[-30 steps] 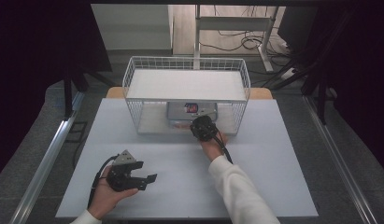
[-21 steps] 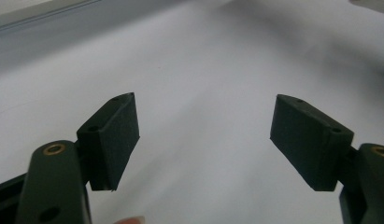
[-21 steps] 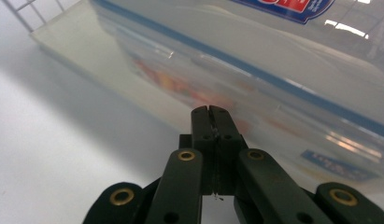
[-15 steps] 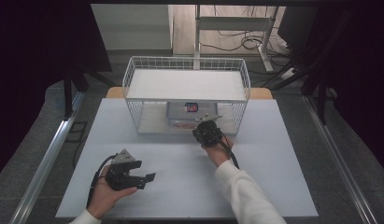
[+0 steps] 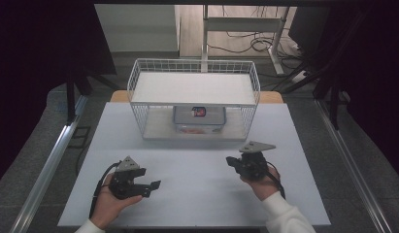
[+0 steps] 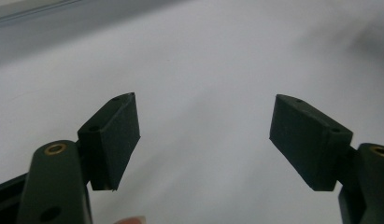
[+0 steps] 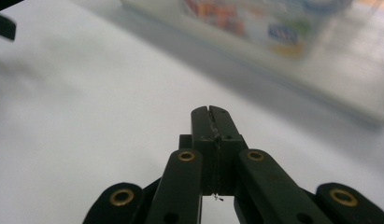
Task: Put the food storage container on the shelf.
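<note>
White table (image 5: 197, 194), wire rack (image 5: 194, 99) at far edge, clear box (image 5: 199, 120) sitting on lower shelf. Right gripper (image 5: 230, 161) pinched closed, empty, near rack front. Left gripper (image 5: 157, 184) spread wide, empty (parked by near edge). Tip: spread right jaws before reaching under shelf, go in level.

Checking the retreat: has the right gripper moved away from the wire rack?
Yes. The right gripper has pulled back from the wire rack toward the person, jaws shut and empty.

The container (image 5: 199, 120) under the wire shelf (image 5: 194, 87) is part hidden, its label blurred.
</note>
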{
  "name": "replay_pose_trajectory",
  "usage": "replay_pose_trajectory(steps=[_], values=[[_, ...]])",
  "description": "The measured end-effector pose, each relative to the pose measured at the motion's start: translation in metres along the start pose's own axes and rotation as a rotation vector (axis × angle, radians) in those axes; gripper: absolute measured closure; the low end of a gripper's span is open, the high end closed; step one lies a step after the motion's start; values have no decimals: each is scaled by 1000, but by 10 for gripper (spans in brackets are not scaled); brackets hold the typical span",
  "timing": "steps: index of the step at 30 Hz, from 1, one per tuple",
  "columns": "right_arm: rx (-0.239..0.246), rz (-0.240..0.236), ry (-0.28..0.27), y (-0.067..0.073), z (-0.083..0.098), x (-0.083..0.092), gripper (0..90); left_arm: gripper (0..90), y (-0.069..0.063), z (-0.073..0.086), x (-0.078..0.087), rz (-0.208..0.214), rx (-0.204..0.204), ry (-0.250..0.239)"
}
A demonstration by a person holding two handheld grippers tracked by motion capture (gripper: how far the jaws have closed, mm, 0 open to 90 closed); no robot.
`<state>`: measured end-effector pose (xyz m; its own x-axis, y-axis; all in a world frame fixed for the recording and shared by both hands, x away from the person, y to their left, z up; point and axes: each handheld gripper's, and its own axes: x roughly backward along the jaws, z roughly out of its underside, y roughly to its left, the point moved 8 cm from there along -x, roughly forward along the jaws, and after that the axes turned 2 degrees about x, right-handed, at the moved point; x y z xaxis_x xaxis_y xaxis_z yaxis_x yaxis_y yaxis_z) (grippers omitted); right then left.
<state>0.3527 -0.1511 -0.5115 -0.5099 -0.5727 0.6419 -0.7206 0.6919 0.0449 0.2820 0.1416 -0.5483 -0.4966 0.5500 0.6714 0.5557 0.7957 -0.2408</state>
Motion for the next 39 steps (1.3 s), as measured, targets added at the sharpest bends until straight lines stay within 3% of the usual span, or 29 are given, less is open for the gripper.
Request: replay_pose_trajectory(steps=[6, 10, 14, 16, 19, 22, 26, 39], values=[[-35, 21, -5, -15, 31, 39, 885, 241, 0, -1, -2, -8, -7, 1], [-59, 31, 7, -21, 55, 56, 884, 241, 3, 0, -1, -11, 1, -5], [-65, 49, 26, -25, 68, 62, 869, 241, 4, -1, -1, -13, -5, -8], [-55, 54, 23, -25, 68, 63, 803, 241, 3, -2, -1, -13, -12, -13], [-43, 70, 10, -22, 67, 62, 479, 240, 2, -2, -1, -10, -20, -15], [-15, 95, 3, -19, 65, 57, 330, 239, 2, -2, -2, -12, -30, -10], [-10, 82, 9, -17, 65, 54, 274, 238, 2, -1, -4, -18, -36, -3], [-22, 62, 8, -19, 66, 52, 211, 235, 4, -2, -5, -26, -27, 1]])
